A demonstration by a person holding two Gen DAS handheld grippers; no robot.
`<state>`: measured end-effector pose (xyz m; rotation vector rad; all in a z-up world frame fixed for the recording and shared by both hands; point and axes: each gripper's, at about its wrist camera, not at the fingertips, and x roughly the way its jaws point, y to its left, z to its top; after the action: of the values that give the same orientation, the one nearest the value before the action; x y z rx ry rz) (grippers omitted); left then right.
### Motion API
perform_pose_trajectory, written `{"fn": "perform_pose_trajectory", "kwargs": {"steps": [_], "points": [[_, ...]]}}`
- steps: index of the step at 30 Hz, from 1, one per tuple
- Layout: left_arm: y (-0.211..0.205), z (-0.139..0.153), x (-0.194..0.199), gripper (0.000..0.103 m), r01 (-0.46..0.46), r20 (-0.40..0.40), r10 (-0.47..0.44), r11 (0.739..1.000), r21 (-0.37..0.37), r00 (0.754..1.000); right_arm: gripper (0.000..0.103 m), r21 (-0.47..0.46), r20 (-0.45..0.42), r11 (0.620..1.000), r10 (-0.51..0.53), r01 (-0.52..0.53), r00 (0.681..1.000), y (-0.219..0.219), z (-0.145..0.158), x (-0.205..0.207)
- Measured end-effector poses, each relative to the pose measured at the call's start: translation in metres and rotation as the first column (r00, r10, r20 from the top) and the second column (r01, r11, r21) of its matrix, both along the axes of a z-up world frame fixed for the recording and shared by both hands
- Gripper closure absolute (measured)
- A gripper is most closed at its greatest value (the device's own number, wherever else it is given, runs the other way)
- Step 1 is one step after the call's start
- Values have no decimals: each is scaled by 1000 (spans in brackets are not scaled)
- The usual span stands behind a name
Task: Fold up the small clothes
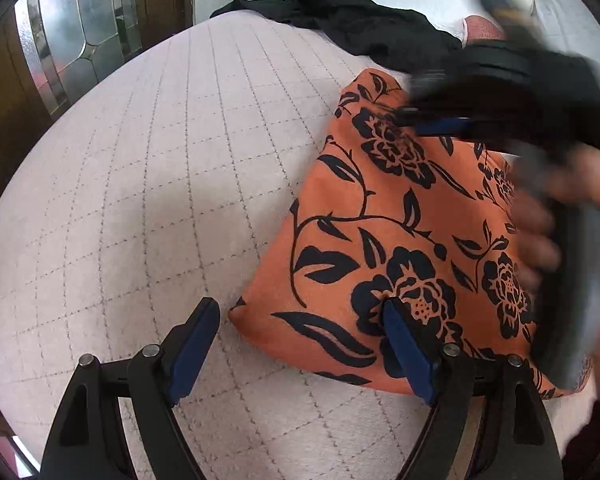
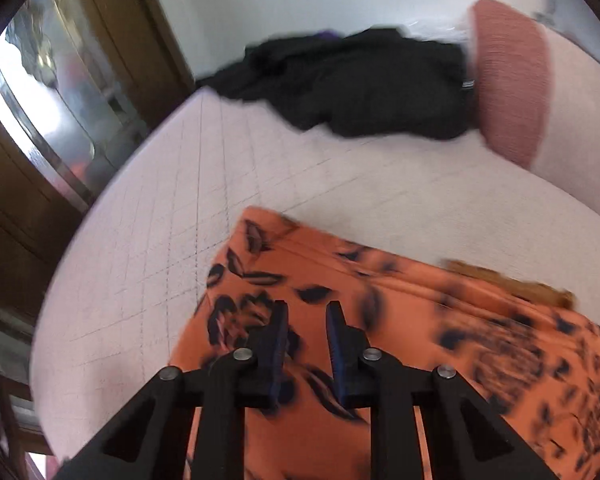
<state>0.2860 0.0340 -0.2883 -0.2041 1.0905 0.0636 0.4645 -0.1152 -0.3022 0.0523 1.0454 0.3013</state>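
On the quilted bed cover (image 1: pixel 140 200), the left gripper (image 1: pixel 300 344) is held wide open and empty, one finger over bare cover and the other over the near corner of the orange flowered garment (image 1: pixel 380 220), which lies flat in a folded rectangle. The right gripper (image 2: pixel 306 316) is seen blurred above the cloth, fingers narrowly parted and empty. If that passing gripper snags the top layer, the fold could be dragged open; a black garment (image 2: pixel 360 84) waits beyond.

The cloth (image 1: pixel 400 216) ahead of the grippers is orange with a black print of flowers, leaves and vines. The cover (image 1: pixel 140 184) under it is pale pinkish-white with a stitched grey grid. Beyond lies a plain black garment (image 1: pixel 360 20), and beside it, to the right, a dusty-pink ribbed cushion (image 2: pixel 508 80). Both grippers are black with blue pads (image 1: pixel 410 352).
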Motion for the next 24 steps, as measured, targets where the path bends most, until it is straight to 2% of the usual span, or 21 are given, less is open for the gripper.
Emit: {"fn": "perform_pose_trajectory", "kwargs": {"steps": [3, 5, 8, 11, 14, 17, 19, 22, 24], "points": [[-3, 0, 3, 17, 39, 13, -39, 998, 44, 999, 83, -30, -40, 998, -60, 59, 997, 19, -27, 28], [-4, 0, 5, 17, 51, 15, -52, 997, 53, 999, 83, 3, 15, 994, -111, 111, 994, 15, -25, 31], [-6, 5, 5, 17, 51, 41, -55, 994, 93, 998, 83, 62, 3, 985, -159, 159, 987, 2, -16, 22], [-17, 23, 0, 18, 28, 138, -54, 982, 184, 989, 83, 90, 82, 977, -201, 194, 976, -33, 5, -9], [-27, 37, -4, 18, 36, 195, -71, 984, 176, 978, 83, 120, 122, 951, -299, 285, 946, -95, 22, -48], [-40, 34, -3, 18, 60, 179, -90, 984, 167, 980, 83, 81, 137, 908, -418, 410, 898, -166, 25, -75], [-53, 26, -2, 18, 84, 151, -115, 977, 195, 982, 83, 66, 112, 850, -526, 522, 843, -228, 22, -95], [-66, 16, -2, 18, 108, 125, -136, 972, 209, 983, 83, 71, 80, 768, -641, 637, 763, -297, 16, -120], [-72, 12, -3, 18, 105, 120, -134, 969, 222, 984, 83, 87, 54, 728, -685, 680, 726, -329, 8, -127]]}}
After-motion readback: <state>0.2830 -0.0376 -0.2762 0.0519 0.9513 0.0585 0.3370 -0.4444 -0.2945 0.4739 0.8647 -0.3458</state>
